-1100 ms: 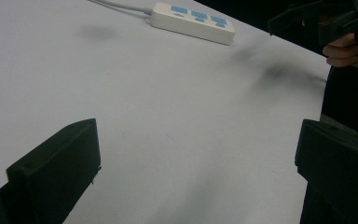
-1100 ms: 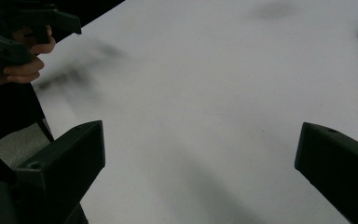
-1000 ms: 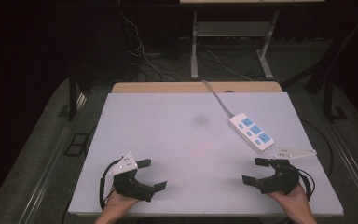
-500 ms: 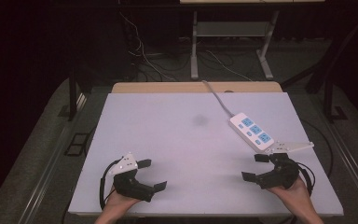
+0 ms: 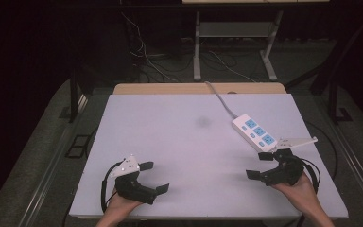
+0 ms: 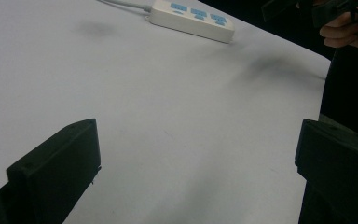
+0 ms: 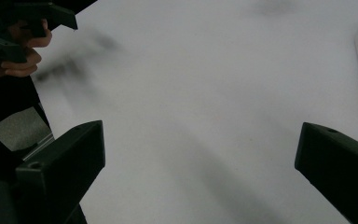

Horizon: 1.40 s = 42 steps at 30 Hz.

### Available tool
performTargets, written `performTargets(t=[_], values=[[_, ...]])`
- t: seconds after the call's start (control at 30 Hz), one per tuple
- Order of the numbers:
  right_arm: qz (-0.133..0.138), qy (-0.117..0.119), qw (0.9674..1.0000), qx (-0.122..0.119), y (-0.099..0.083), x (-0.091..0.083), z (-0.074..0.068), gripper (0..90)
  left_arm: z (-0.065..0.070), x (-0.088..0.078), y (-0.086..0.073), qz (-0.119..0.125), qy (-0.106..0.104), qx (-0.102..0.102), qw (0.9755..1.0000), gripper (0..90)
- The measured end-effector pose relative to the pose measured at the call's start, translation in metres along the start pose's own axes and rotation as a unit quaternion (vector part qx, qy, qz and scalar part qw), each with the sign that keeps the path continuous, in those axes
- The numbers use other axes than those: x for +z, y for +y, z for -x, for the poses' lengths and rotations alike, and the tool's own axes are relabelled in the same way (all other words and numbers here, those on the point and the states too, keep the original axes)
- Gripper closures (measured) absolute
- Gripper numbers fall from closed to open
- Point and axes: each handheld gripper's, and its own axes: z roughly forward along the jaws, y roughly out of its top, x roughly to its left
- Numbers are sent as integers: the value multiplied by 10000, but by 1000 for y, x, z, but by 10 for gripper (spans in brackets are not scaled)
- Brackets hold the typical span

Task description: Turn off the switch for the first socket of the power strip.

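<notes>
Since a second ago only the right gripper has edged toward the power strip just ahead, apparently to reach it, while the left gripper stays put, both wide open and empty.

Wide bare white table from 9 o'clock through the centre to 6 o'clock: open passage, nothing standing on it. One obstacle at 2 o'clock: white power strip, lying diagonally, its cord running off the far edge at 12 o'clock. Just beside the strip's near end, the right gripper, jaws spread, little room between the two. At 7 o'clock the left gripper, jaws spread, well apart from the strip, clear table ahead of it.
</notes>
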Motion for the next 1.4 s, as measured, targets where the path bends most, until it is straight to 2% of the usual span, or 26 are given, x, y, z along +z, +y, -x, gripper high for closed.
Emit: performTargets(t=[0.67,0.93,1.4], values=[[-168,-38,9997,-166,26,-7,7,13,0,0,0,-10,6,-6,10000,0],[-147,-79,9998,-136,42,-16,19,13,0,0,-1,20,5,-40,10000,0],[-203,-161,9996,-99,64,-18,35,13,-1,-1,-1,22,13,-45,10000,0]])
